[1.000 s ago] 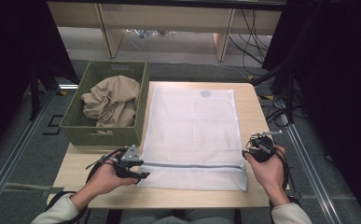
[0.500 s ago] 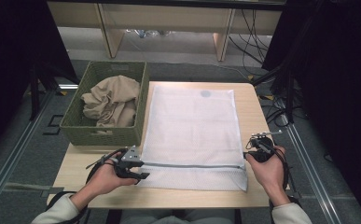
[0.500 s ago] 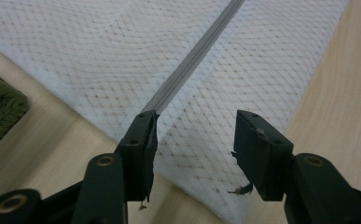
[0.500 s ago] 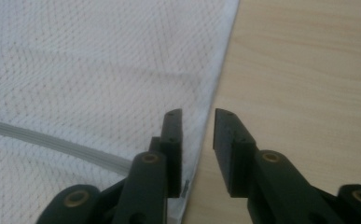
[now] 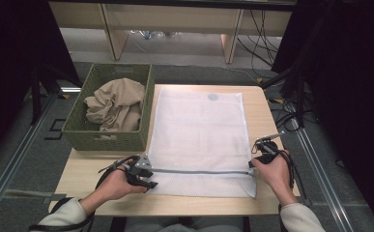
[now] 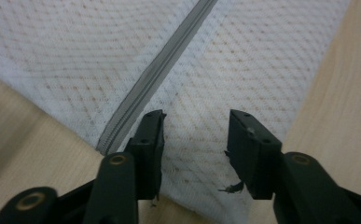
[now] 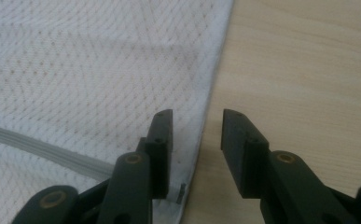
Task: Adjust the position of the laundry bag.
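From above, the white mesh bag (image 5: pixel 201 140) lay flat on the counter (image 5: pixel 259 104), my left tool (image 5: pixel 143 174) at its left edge, my right tool (image 5: pixel 262 152) at its right.

Along my left tool (image 6: pixel 194 133), jaws had just been narrowing over mesh beside the zipper (image 6: pixel 155 79), gripping nothing.

My right tool (image 7: pixel 197 135) had just widened, straddling the bag's edge (image 7: pixel 211 88).
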Demonstrator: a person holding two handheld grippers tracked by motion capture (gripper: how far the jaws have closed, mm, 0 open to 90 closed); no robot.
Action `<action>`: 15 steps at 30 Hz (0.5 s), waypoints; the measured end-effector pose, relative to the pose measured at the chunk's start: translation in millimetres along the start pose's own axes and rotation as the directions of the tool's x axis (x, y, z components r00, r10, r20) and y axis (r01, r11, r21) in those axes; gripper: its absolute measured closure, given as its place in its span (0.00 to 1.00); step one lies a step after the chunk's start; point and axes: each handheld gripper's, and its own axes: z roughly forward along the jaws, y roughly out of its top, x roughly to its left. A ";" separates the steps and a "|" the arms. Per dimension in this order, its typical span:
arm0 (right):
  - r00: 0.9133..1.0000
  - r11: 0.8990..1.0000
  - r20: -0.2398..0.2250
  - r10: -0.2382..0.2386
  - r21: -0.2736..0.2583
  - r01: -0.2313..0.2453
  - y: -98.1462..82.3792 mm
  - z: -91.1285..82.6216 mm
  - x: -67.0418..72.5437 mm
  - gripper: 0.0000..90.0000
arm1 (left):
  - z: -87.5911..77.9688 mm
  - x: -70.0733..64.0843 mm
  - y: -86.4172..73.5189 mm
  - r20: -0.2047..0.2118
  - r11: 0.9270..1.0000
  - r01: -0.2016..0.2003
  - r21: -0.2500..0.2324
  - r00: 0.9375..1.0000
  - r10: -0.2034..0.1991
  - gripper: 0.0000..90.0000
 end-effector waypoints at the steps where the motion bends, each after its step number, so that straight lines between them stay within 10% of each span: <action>1: 1.000 1.000 0.000 0.000 0.000 0.000 0.0 0.0 0.0 0.73 | 0.4 0.7 0.7 -0.003 1.000 -0.009 0.020 1.000 0.009 0.64; 8: 0.997 0.996 0.008 -0.079 0.041 0.078 4.1 11.8 4.9 0.83 | 1.1 5.4 6.1 -0.023 0.999 -0.001 0.044 1.000 0.002 0.74; 11: 1.000 0.995 0.014 -0.018 0.094 0.017 5.3 9.5 11.8 0.87 | 0.3 8.7 5.3 -0.036 0.999 0.008 0.044 0.999 -0.006 0.75; 15: 0.998 0.995 0.005 -0.059 0.084 0.058 5.7 11.2 13.9 0.89 | -3.0 14.3 1.9 -0.059 0.998 0.034 0.053 0.998 -0.031 0.74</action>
